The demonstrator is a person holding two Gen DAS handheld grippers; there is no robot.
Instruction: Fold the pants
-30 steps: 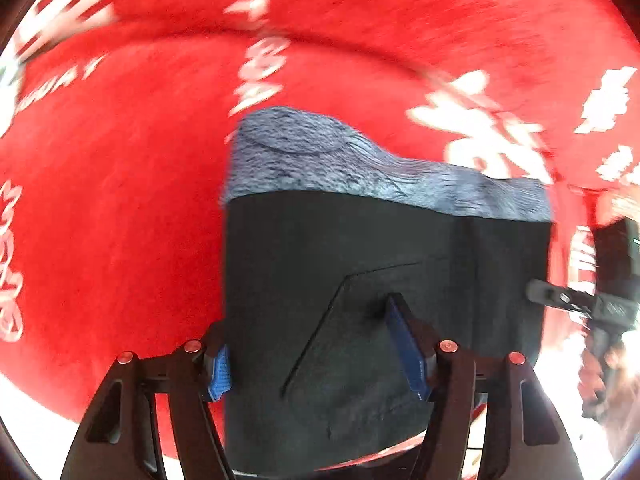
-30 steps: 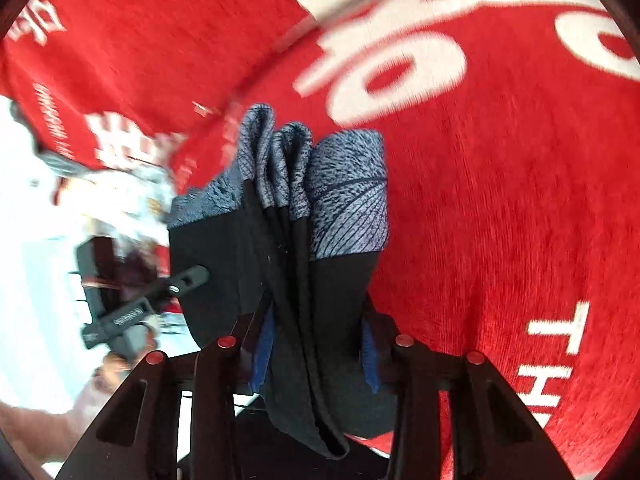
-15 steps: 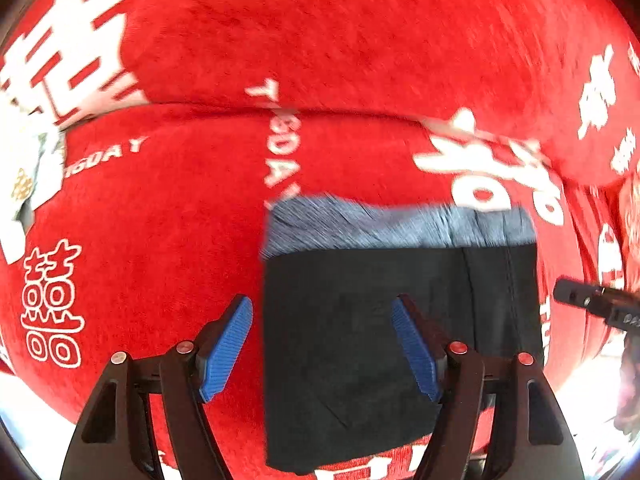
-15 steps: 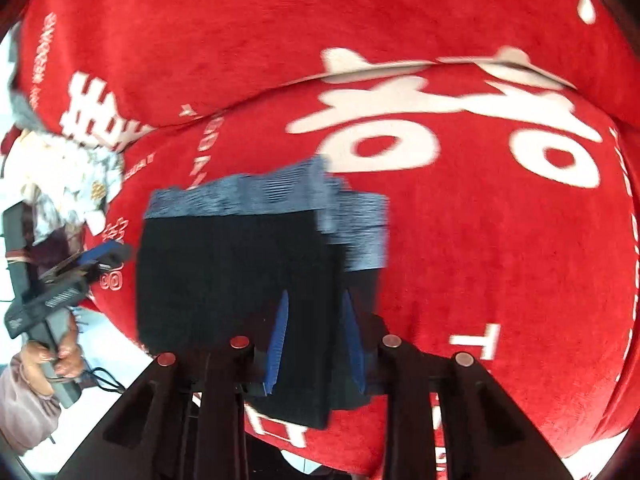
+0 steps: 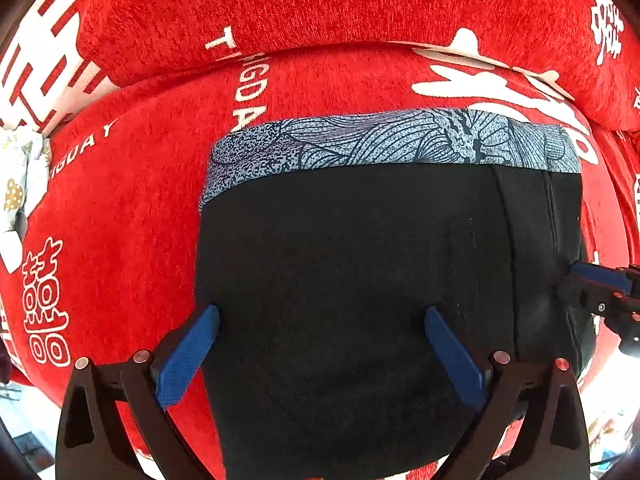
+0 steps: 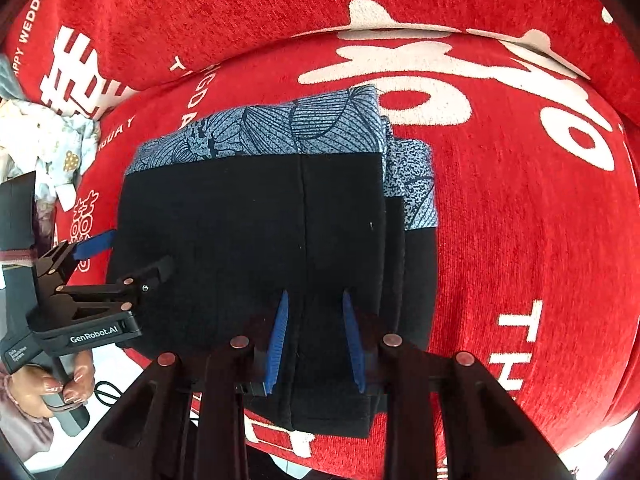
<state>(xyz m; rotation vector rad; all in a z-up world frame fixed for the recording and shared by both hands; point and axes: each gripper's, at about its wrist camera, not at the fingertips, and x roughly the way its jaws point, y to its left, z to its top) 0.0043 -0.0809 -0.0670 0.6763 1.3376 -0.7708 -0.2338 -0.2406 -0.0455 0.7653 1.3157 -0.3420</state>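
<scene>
The folded pants [image 5: 360, 264], black with a blue-grey patterned waistband [image 5: 392, 140], lie flat on the red sofa seat [image 5: 132, 184]. My left gripper [image 5: 320, 356] points straight down over their near left part. Its jaws are opening wide, and its blue pads [image 5: 188, 356] stand clear of the cloth. In the right wrist view the same left gripper [image 6: 132, 252] sits at the pants' left edge [image 6: 120, 216]. My right gripper [image 6: 316, 340] is shut on a thick fold at the near edge of the pants [image 6: 248, 224]. Layered edges [image 6: 416, 184] show on the right.
The red seat cushion with white lettering meets a red back cushion [image 5: 320, 8] behind the pants. A pale patterned cloth [image 6: 52, 140] lies bunched at the far left. A person's hand [image 6: 40, 384] grips the left gripper's handle. White floor [image 6: 120, 384] shows past the seat's front edge.
The pants went from hanging bunched between both grippers to lying flat on the seat. My left gripper let go and spread wide. My right gripper narrowed on the fold.
</scene>
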